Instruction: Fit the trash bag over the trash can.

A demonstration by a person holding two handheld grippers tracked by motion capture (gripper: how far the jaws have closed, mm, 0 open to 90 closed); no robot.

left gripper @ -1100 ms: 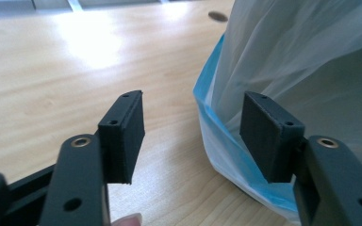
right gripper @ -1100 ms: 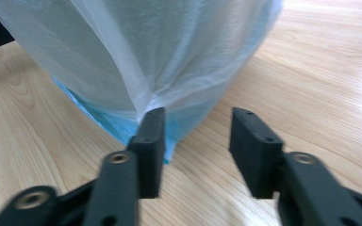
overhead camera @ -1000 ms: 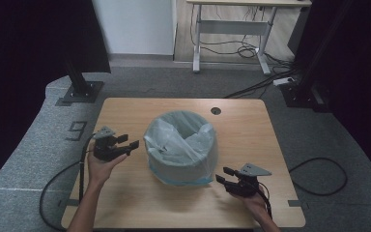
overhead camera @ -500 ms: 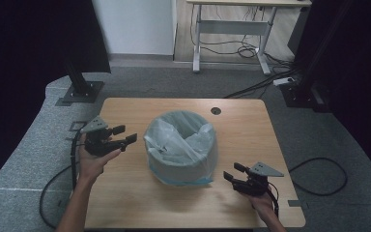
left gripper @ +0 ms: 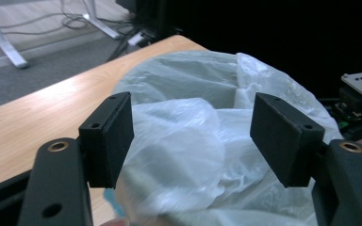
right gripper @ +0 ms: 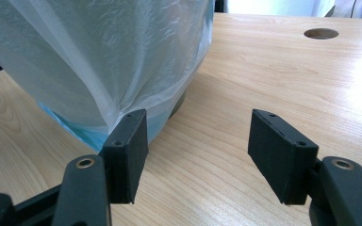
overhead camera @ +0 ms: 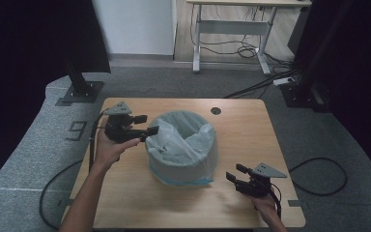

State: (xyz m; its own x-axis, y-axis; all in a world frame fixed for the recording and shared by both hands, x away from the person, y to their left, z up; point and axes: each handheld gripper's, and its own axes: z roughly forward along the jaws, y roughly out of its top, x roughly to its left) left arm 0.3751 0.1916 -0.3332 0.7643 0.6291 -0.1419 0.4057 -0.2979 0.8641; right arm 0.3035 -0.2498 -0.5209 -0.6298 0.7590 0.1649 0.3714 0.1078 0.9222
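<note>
The bin (overhead camera: 182, 150) stands near the middle of the surface (overhead camera: 251, 125), lined with a thin, translucent plastic bag (overhead camera: 176, 140) whose edge drapes over the rim and down the outside; a blue band of the bag shows at the bin's foot on the near side. Loose plastic billows up inside the left half of the opening.

The left gripper (overhead camera: 145, 124) has come up and forward from its spot a second ago: it was low and well to the left of the bin, and now its tips sit just beside the bag at the left rim. In the left gripper view its jaws stand wide apart, empty, with the bunched plastic (left gripper: 188, 155) framed between them. That looks like a lining-up for a pinch on the bag's edge.

The right gripper (overhead camera: 235, 173) has shifted little, drawing slightly nearer and to the right; it rests low by the surface's near right edge, apart from the bin. Its jaws are also spread wide and hold nothing, pointing at the bag's lower skirt (right gripper: 122, 70).

No grasp has happened yet, so the bag work is only beginning.
</note>
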